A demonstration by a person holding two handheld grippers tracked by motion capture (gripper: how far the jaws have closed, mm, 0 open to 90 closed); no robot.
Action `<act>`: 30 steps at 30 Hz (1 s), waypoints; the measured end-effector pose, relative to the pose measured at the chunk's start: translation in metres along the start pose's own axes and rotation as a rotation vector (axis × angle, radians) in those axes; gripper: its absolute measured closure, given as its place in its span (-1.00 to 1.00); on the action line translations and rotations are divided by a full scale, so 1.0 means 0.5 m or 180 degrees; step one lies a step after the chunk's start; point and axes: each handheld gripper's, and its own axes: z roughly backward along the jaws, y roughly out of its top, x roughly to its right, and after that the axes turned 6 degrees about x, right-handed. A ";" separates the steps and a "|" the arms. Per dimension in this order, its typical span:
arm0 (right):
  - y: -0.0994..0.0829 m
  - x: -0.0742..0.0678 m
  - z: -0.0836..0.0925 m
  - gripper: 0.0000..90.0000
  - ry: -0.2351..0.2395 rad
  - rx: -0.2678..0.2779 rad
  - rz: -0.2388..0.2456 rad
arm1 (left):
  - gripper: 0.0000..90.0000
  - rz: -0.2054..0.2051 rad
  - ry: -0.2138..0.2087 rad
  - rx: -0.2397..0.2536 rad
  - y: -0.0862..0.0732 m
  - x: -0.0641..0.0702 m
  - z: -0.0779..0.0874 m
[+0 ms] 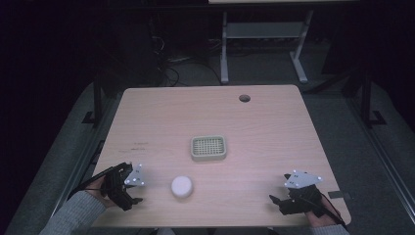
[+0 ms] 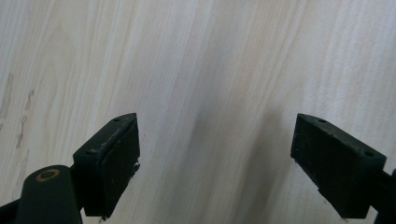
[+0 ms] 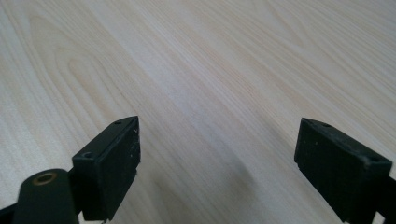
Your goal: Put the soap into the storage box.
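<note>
Nothing has been picked up yet, by the look of it. The left claw [image 1: 133, 198] rests low at the lower left of the high view, and the right claw [image 1: 276, 199] at the lower right, both near the front edge of the bench [image 1: 161, 117]. In the left gripper view the jaws stand wide apart with bare wood grain between them; the right gripper view shows the same, jaws spread and holding nothing.

The things the work seems to concern sit between the two claws. A white puck [image 1: 182, 186], round and flat, lies at lower centre of the high view, just right of the left claw and apart from it. A small basket [image 1: 208, 148], squarish with a grid floor, sits in the middle of the frame, above and slightly right of the puck, not touching it. The basket looks empty, though the picture is dim and small.

My reading is that this is the very start: no grasp made, nothing moved into the basket. The left claw is nearest the puck, so what likely remains is the whole job: reaching over, closing on the puck, lifting it and setting it in the basket.
</note>
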 end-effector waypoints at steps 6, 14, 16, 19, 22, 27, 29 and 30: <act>-0.001 0.001 0.008 -0.69 -0.0010 0.0058 -0.0034 | -0.66 -0.0033 -0.0105 0.0010 0.013 -0.013 0.001; -0.001 0.000 0.017 -0.69 -0.0034 0.0080 -0.0037 | -0.66 -0.0047 -0.0171 0.0020 0.022 -0.022 0.002; -0.001 0.001 0.017 -0.69 -0.0039 0.0083 -0.0035 | -0.66 -0.0041 -0.0164 0.0010 0.026 -0.019 0.002; -0.001 0.000 0.017 -0.69 -0.0034 0.0078 -0.0024 | -0.66 -0.0081 -0.0155 0.0039 0.030 -0.017 0.005; 0.000 -0.001 0.018 -0.69 -0.0034 0.0083 -0.0026 | -0.66 -0.0093 -0.0174 0.0037 0.037 -0.015 0.009; 0.000 0.000 0.018 -0.69 -0.0026 0.0093 -0.0030 | -0.66 -0.0089 -0.0214 0.0062 0.051 -0.017 0.015; 0.000 0.000 0.018 -0.69 -0.0025 0.0094 -0.0031 | -0.66 -0.0131 -0.0238 0.0043 0.060 -0.019 0.017; 0.000 0.000 0.018 -0.69 -0.0022 0.0094 -0.0033 | -0.66 -0.0128 -0.0243 0.0061 0.064 -0.019 0.017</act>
